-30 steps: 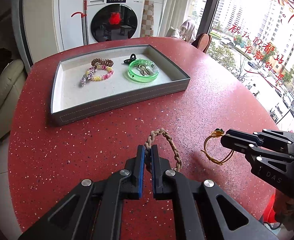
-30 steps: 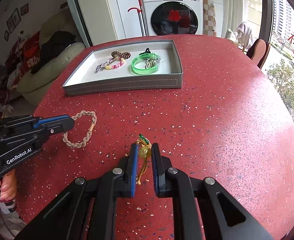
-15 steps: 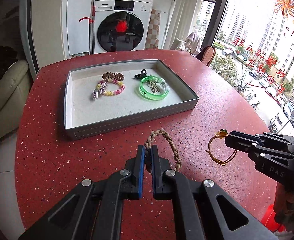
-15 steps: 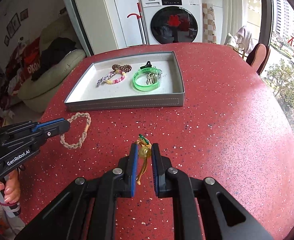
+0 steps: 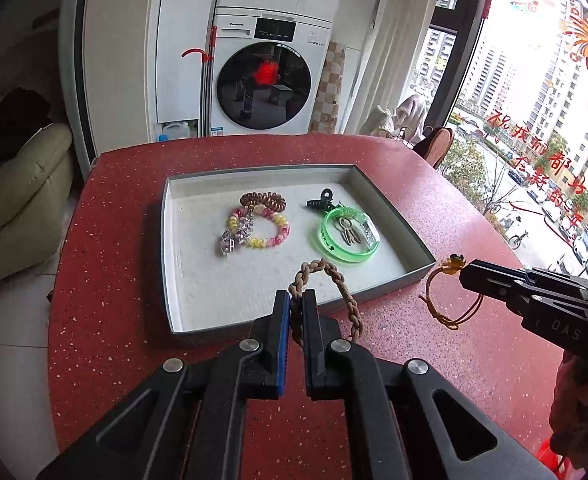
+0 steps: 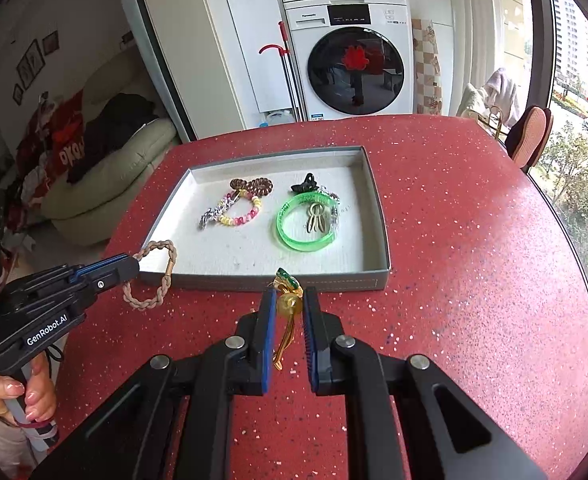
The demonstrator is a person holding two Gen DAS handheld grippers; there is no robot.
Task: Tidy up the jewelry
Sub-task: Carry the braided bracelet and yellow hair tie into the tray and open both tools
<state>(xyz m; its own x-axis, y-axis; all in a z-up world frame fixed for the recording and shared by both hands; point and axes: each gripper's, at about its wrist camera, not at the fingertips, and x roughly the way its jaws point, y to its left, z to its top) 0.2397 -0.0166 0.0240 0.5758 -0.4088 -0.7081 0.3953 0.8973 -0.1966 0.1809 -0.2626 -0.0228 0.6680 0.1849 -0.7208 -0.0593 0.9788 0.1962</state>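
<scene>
- Left wrist view: the left gripper point(image 5: 296, 312) is pinched narrow on a tan braided cord bracelet point(image 5: 335, 280), which hangs clear of the red speckled tabletop point(image 5: 106, 320) at the near wall of the shallow grey tray point(image 5: 168, 280).
- Right wrist view: the right gripper point(image 6: 288, 312) is clamped on the amber bead of a yellow cord bracelet with a green charm point(image 6: 288, 304), held just short of the tray's near wall.
- Already in the tray: a brown spiral hair tie point(image 5: 262, 199), a pastel beaded bracelet point(image 5: 258, 227), a black claw clip point(image 5: 320, 199) and a translucent green bangle point(image 5: 347, 236).
- Progress looks late: nothing loose shows on the table, so what is left seems to be setting these two bracelets down on the white lining.
- Neither bracelet is over the lining enough to let go yet.
</scene>
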